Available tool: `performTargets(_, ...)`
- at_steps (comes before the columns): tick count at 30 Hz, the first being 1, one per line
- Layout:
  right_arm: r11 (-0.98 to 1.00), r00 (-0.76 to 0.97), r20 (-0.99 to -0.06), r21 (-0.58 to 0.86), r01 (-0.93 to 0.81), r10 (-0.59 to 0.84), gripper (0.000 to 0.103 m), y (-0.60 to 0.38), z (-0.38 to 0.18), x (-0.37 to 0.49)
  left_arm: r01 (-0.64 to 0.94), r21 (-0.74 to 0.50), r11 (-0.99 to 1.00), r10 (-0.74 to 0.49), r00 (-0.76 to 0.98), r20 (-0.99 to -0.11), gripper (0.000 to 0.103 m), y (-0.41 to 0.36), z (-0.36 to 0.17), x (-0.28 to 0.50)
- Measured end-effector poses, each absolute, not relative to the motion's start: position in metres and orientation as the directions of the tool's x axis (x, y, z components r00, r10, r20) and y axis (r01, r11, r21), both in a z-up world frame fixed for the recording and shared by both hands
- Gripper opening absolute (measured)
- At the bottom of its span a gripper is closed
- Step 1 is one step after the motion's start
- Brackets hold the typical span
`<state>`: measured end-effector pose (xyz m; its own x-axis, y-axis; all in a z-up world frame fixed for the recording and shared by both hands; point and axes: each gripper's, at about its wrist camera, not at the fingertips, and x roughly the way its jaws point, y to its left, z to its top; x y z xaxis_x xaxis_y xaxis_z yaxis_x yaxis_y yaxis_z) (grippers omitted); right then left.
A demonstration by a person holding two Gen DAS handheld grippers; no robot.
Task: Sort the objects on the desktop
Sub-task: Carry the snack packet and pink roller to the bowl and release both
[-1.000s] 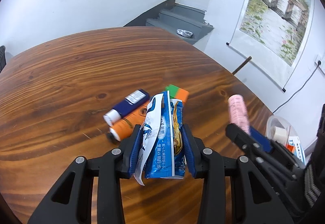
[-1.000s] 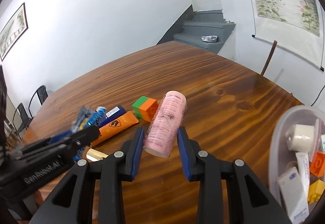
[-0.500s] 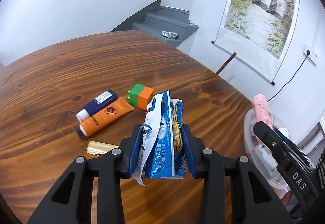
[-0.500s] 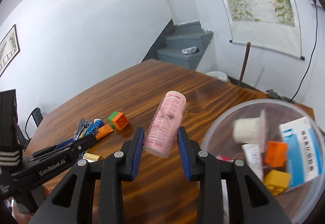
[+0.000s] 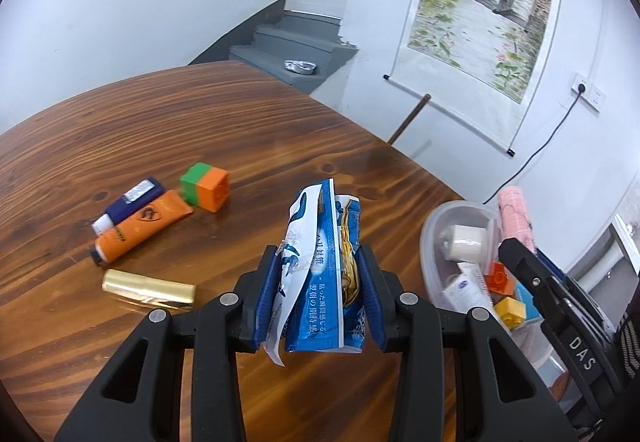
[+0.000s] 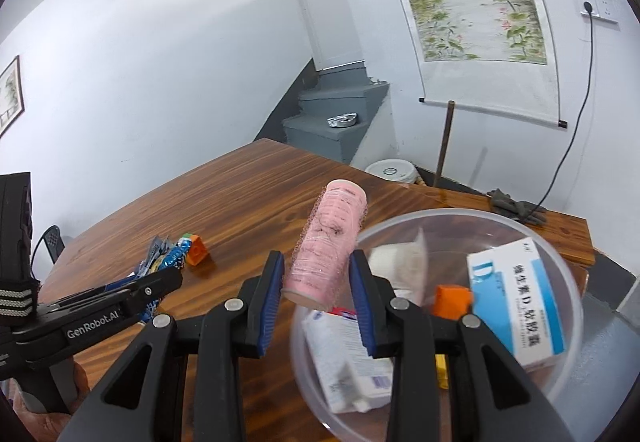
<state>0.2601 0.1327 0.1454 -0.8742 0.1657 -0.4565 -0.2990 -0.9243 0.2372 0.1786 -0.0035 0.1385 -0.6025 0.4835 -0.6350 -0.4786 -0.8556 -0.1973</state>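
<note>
Drop-off step: right gripper (image 6: 316, 278) clamps pink roll (image 6: 326, 246) over bowl (image 6: 552, 254) rim. Left gripper (image 5: 320, 296) pinches blue sachets (image 5: 322, 270) beside bowl. Next: centre roll, release.

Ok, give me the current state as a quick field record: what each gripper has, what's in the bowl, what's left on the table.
left gripper: shut on blue sachets
right gripper: shut on pink roller, at the near rim of the clear bowl
bowl contents: blue-white box, orange block, white box, white roll, yellow block
on table: orange tube, navy tube, green-orange block, gold tube
</note>
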Motion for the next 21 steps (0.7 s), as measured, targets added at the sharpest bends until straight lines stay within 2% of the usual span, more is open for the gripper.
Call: performTargets(21, -0.895, -0.851, -0.48, 0.251, -0.368, 0.215, 0.037, 0.173, 0.136, 0.287, -0.615, -0.233, -0.754, 0.596, -0.49, -0.636, 0.042, 0.069, 0.144, 0.193)
